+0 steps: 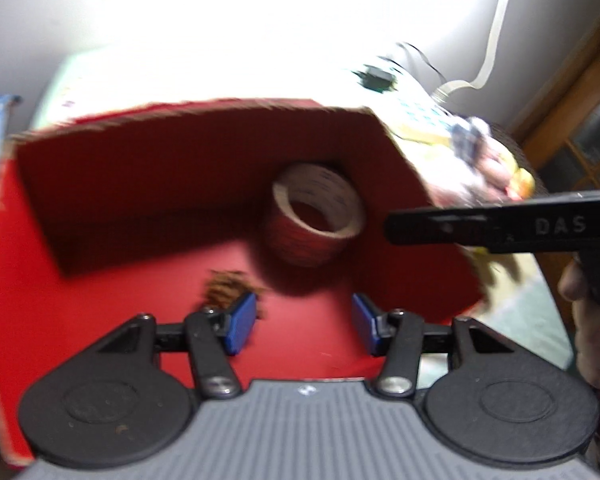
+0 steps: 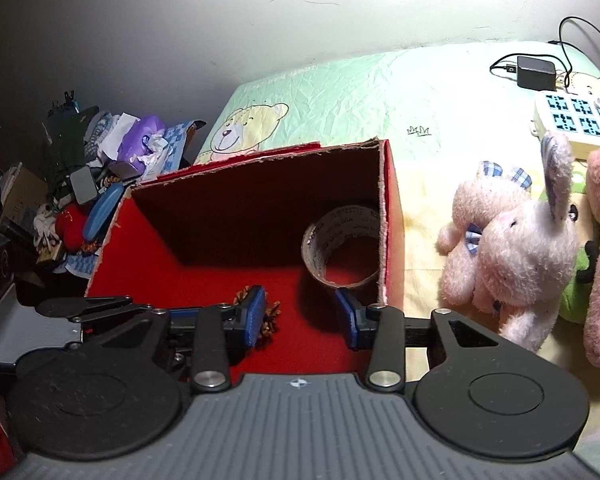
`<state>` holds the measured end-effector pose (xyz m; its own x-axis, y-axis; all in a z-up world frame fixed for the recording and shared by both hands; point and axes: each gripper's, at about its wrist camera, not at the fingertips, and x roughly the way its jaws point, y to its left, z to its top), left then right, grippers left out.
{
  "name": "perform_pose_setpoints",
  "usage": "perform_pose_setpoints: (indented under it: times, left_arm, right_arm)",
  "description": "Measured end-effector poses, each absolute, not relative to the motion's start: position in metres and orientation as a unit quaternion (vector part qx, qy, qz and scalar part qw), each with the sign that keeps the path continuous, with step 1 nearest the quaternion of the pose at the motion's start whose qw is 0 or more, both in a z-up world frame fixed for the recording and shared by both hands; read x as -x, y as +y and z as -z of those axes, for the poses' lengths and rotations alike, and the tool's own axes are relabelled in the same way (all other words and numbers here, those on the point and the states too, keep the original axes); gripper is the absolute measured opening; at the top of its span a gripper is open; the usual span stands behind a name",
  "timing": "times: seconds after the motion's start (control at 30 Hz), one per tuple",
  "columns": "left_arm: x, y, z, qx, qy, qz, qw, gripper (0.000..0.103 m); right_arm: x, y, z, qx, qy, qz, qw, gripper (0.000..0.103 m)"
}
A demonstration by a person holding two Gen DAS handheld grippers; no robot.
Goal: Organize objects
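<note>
Tape roll, a cardboard-cored ring with printed lettering inside and a brownish outer wrap, stands on its edge in the far right corner of your red felt-lined cardboard box, close by the right wall. A spiky brown pine cone lies on the box floor near your grippers. Your left gripper and right gripper both hover over the box with blue ribbed pads apart, holding nothing.
</note>
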<state>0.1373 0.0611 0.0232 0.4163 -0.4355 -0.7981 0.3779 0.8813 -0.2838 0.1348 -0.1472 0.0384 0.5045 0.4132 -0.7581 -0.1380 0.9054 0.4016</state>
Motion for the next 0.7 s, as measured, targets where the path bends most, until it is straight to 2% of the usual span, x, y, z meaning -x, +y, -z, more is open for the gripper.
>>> perform_pose_setpoints:
  times: [0.2, 0.43, 0.67, 0.7]
  left_arm:
    - [-0.136, 0.087, -0.038, 0.002, 0.452, 0.161, 0.878, 0.053]
    - [-0.130, 0.097, -0.032, -0.033, 0.456, 0.135, 0.879, 0.054]
    - [-0.123, 0.106, -0.033, -0.038, 0.449, 0.133, 0.883, 0.057]
    - [-0.124, 0.106, -0.032, -0.037, 0.450, 0.133, 0.882, 0.057]
  right_arm:
    - [-0.165, -0.125, -0.029, -0.213, 0.499, -0.197, 0.817, 0.040]
    - [-0.206, -0.078, 0.006, -0.298, 0.561, -0.230, 0.737, 0.040]
    - [-0.213, -0.050, 0.038, -0.255, 0.627, -0.216, 0.703, 0.040]
    - [-0.212, -0.050, 0.040, -0.244, 0.632, -0.206, 0.706, 0.035]
